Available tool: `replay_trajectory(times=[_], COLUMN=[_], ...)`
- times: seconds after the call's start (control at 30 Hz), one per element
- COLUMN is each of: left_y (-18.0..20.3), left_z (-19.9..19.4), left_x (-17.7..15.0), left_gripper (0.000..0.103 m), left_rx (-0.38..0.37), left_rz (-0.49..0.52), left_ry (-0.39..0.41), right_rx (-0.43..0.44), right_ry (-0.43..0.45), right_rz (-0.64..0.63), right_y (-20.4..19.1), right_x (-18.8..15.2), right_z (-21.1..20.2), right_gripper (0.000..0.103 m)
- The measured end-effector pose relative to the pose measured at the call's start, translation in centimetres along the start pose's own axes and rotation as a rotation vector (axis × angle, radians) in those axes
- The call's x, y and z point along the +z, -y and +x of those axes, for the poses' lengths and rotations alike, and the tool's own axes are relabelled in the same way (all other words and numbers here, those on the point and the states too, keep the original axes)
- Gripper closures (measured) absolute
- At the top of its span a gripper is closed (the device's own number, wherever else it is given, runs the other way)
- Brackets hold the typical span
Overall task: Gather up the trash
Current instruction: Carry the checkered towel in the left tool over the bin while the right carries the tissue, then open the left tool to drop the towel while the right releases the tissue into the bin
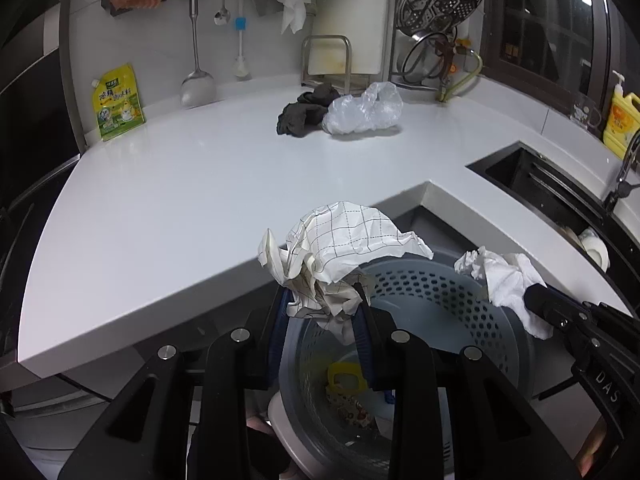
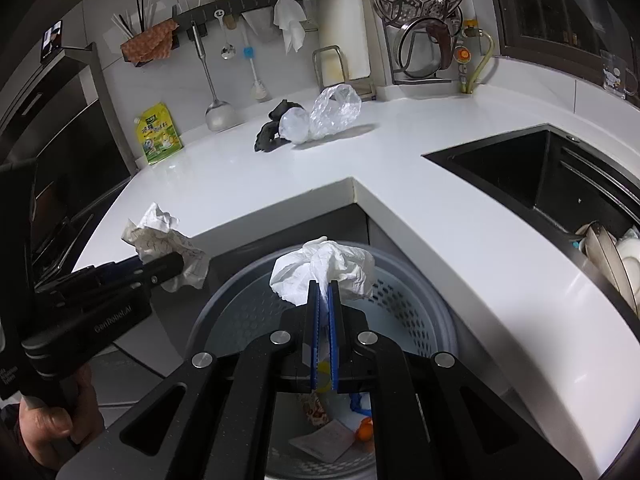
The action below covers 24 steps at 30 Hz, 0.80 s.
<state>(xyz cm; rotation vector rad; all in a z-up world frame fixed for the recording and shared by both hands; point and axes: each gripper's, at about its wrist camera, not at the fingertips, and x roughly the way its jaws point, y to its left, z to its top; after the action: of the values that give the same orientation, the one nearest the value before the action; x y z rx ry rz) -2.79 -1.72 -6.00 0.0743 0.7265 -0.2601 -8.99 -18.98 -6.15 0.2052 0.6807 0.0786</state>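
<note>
My left gripper [image 1: 322,300] is shut on a crumpled sheet of checked paper [image 1: 340,240], held over the near rim of a grey perforated waste bin [image 1: 440,300]. My right gripper [image 2: 325,286] is shut on a crumpled white tissue [image 2: 324,266] above the same bin [image 2: 404,312]. In the left wrist view the right gripper [image 1: 538,300] comes in from the right with the tissue [image 1: 504,276]. In the right wrist view the left gripper [image 2: 176,264] shows at the left with the checked paper [image 2: 160,232]. Scraps lie at the bin's bottom [image 2: 320,436]. A clear plastic bag [image 1: 364,110] lies far back on the white counter [image 1: 180,200].
A dark cloth [image 1: 304,112] lies beside the plastic bag. A yellow-green pouch [image 1: 118,102] leans on the back wall under hanging utensils [image 1: 196,40]. A black sink [image 2: 520,176] with dishes [image 2: 608,252] is at the right; a yellow soap bottle [image 1: 620,120] stands behind it.
</note>
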Motion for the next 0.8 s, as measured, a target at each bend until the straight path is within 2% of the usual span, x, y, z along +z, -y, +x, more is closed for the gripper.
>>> replay_trajectory(times=[0.33, 0.8], left_y=[0.5, 2.4], left_z=[-0.2, 1.5], left_x=[-2.0, -3.3], left_gripper=[0.072, 0.071], left_rx=[-0.017, -0.047], left_rz=[0.015, 0.059], left_ry=[-0.033, -0.1], right_rx=[0.005, 0.024], right_ry=[-0.03, -0.087], right_rz=[-0.01, 0.045], right_y=[-0.6, 1.0], right_x=[-1.8, -3.4], right_z=[-0.4, 1.1], right_gripper=[0.099, 0.099])
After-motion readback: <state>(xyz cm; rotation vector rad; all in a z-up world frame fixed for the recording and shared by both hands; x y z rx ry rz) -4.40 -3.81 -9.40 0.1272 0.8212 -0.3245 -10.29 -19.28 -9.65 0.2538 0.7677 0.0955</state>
